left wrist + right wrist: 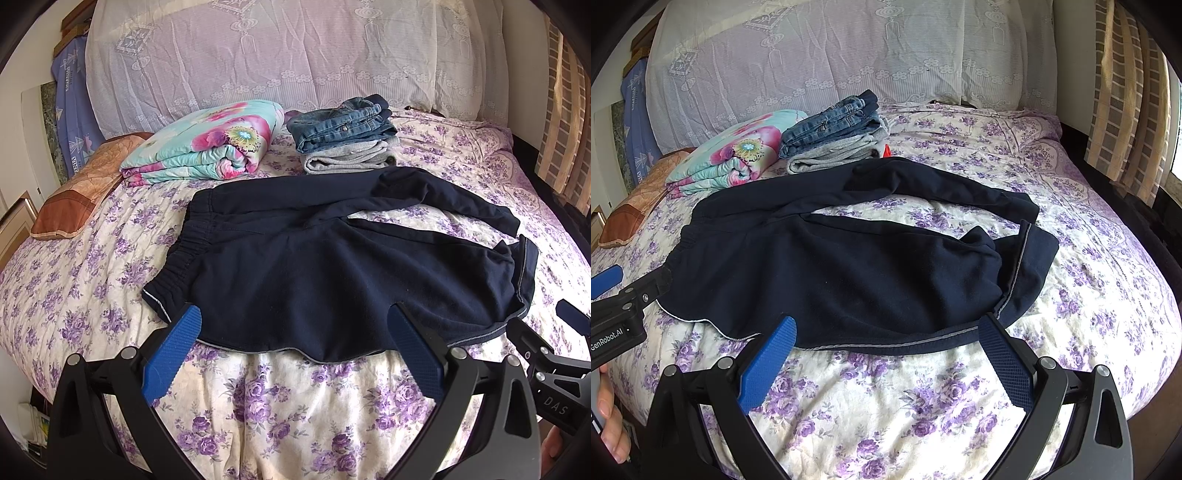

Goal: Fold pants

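Dark navy pants [314,266] lie spread on the bed, waistband to the left, legs reaching right with the cuffs doubled over at the right end; they also show in the right wrist view [831,266]. My left gripper [295,321] is open and empty, just in front of the pants' near edge by the waistband side. My right gripper [886,328] is open and empty, just in front of the near edge toward the leg side. Each gripper shows at the edge of the other's view.
The bed has a purple floral sheet [295,406]. Behind the pants lie a folded floral quilt [207,147], a stack of folded jeans and grey clothes [343,136], and an orange pillow [74,199]. A lace-covered headboard stands behind; curtains hang at the right.
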Motion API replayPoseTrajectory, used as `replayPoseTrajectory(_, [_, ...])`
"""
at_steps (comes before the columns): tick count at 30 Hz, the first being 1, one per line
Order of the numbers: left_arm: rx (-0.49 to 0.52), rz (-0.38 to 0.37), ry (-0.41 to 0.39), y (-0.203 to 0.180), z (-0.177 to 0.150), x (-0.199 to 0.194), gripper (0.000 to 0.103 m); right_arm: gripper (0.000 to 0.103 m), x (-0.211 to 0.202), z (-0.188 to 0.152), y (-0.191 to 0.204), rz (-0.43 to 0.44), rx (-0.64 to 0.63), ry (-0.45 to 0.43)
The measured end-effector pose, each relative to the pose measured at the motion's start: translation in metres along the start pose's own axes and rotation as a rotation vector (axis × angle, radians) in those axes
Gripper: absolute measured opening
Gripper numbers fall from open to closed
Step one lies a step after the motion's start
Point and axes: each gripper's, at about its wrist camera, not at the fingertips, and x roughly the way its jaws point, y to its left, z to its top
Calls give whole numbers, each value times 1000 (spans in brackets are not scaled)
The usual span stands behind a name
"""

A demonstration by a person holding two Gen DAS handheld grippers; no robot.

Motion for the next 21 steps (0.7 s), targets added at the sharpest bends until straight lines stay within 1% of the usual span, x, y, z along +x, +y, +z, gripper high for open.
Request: replayPoseTrajectory(21, [0,0,1,0,0,0,98,99,-1,1,2,2,-2,1])
